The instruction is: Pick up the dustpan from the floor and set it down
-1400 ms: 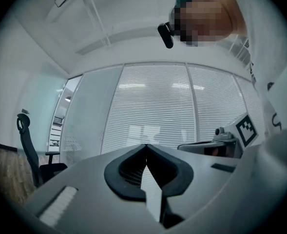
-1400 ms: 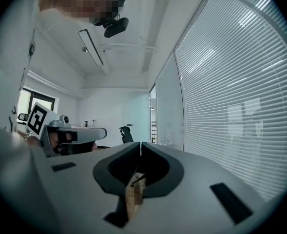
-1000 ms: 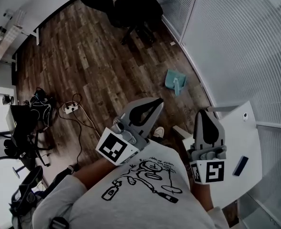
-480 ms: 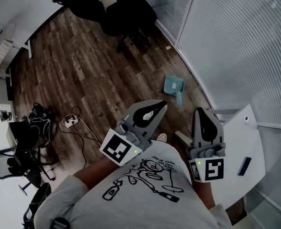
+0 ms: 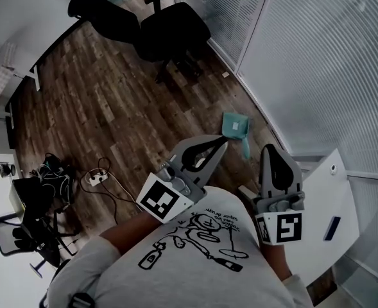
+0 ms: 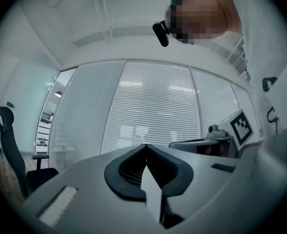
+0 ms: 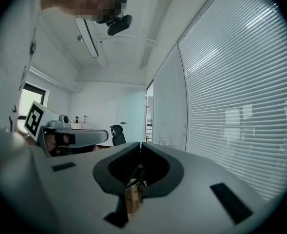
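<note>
From the head view, the teal dustpan is lying flat on the floor, close to the foot of the glass wall, its short handle trailing back toward the person. That looks like a handy lie, since the handle is the slim part to pinch. It is well apart from both tools, so the pickup is not yet begun. The pan is showing as a shallow, smooth scoop, probably plastic, bright against dark, streaky wood planks. The left tool and the right tool are reaching out level from the chest, tips aimed toward the pan, likely lined up for the approach. A white worktop is sitting just beside the right tool, a black office chair is standing further off, and cables are sprawling over the planks at the left. In the left gripper view, the two jaws are meeting at their tips with nothing between them, leaving only a teardrop hollow ringed in dark rubbery padding inside a matte grey shell. Pale slatted blinds are filling the wall beyond, and no dustpan is showing here. In the right gripper view, that tool's jaws are likewise pressing together and carrying nothing, a sliver of wood floor is peeking through the hollow, and fine horizontal slats are running down the glass on the right.
</note>
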